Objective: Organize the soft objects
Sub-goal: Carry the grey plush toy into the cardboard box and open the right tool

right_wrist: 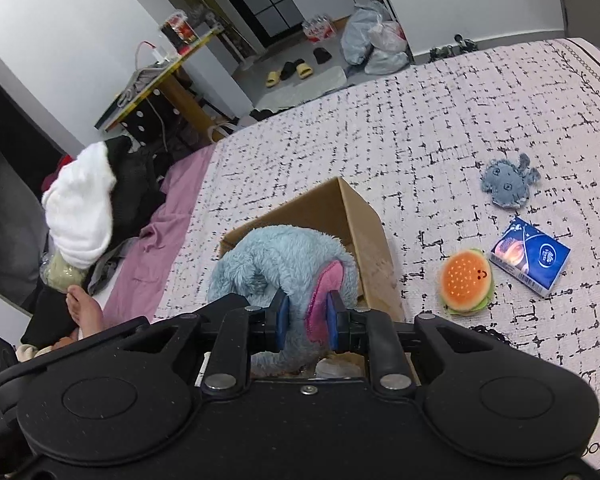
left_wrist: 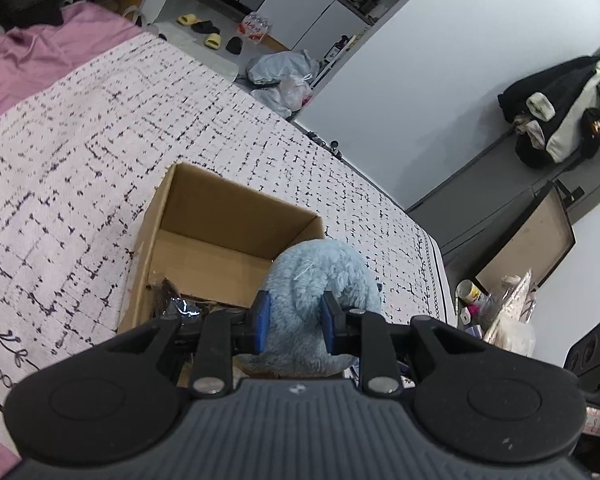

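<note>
A light blue plush toy [left_wrist: 320, 280] with a pink ear hangs over an open cardboard box [left_wrist: 204, 216] on the bed. My left gripper [left_wrist: 296, 320] is shut on the plush's blue body above the box's near right corner. My right gripper [right_wrist: 308, 316] is shut on the same plush [right_wrist: 276, 264] at its pink ear [right_wrist: 324, 292], over the box [right_wrist: 364, 232]. A small grey-blue plush [right_wrist: 508, 184] and a burger plush [right_wrist: 466, 280] lie on the bed to the right of the box.
A blue packet [right_wrist: 530, 258] lies beside the burger plush. Something dark and shiny [left_wrist: 180, 304] lies in the box. Pink bedding [right_wrist: 156, 240] and piled clothes [right_wrist: 88, 204] are on the left. A bare foot [right_wrist: 82, 308] is at the bed's left. The bed edge [left_wrist: 440, 264] drops to clutter.
</note>
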A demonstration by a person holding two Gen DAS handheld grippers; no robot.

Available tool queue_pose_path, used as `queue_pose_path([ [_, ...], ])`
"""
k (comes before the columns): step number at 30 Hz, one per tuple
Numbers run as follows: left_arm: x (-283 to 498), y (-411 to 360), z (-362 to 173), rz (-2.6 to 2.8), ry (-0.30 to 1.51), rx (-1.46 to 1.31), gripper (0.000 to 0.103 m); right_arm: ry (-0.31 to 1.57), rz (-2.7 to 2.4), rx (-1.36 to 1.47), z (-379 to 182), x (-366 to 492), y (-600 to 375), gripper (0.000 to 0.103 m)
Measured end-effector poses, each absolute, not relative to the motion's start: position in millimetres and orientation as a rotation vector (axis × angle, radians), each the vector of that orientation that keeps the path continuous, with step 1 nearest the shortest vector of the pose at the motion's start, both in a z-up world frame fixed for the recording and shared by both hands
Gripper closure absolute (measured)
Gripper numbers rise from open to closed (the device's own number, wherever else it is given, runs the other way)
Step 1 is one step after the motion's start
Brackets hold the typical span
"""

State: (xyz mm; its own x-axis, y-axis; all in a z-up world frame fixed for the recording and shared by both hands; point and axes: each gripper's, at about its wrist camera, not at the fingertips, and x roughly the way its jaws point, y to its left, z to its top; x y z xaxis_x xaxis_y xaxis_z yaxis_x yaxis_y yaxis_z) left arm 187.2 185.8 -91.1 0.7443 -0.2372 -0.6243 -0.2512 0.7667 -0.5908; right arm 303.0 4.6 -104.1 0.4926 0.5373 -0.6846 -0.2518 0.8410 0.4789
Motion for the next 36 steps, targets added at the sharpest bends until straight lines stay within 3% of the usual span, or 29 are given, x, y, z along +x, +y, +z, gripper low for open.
queue_pose_path([
  [15,208,174,-138,0.02,0.874,-0.746,0.078,0.944,0.416,0.281,-104,293,-18,0.074],
  [19,212,162,-142,0.06,0.932,-0.656,0.073,0.928,0.395,0.283,-99,286,-40,0.061],
  [21,212,156,-138,0.054,0.929,-0.612,0.064,0.916,0.386,0.28,-97,284,-49,0.054],
  [27,204,138,-120,0.08,0.891,-0.485,0.037,0.899,0.35,0.292,-92,279,-81,0.047],
  [31,202,128,-107,0.074,0.866,-0.441,0.031,0.888,0.325,0.305,-90,275,-98,0.041],
  [36,198,115,-94,0.055,0.846,-0.407,0.024,0.873,0.301,0.321,-90,271,-115,0.022],
])
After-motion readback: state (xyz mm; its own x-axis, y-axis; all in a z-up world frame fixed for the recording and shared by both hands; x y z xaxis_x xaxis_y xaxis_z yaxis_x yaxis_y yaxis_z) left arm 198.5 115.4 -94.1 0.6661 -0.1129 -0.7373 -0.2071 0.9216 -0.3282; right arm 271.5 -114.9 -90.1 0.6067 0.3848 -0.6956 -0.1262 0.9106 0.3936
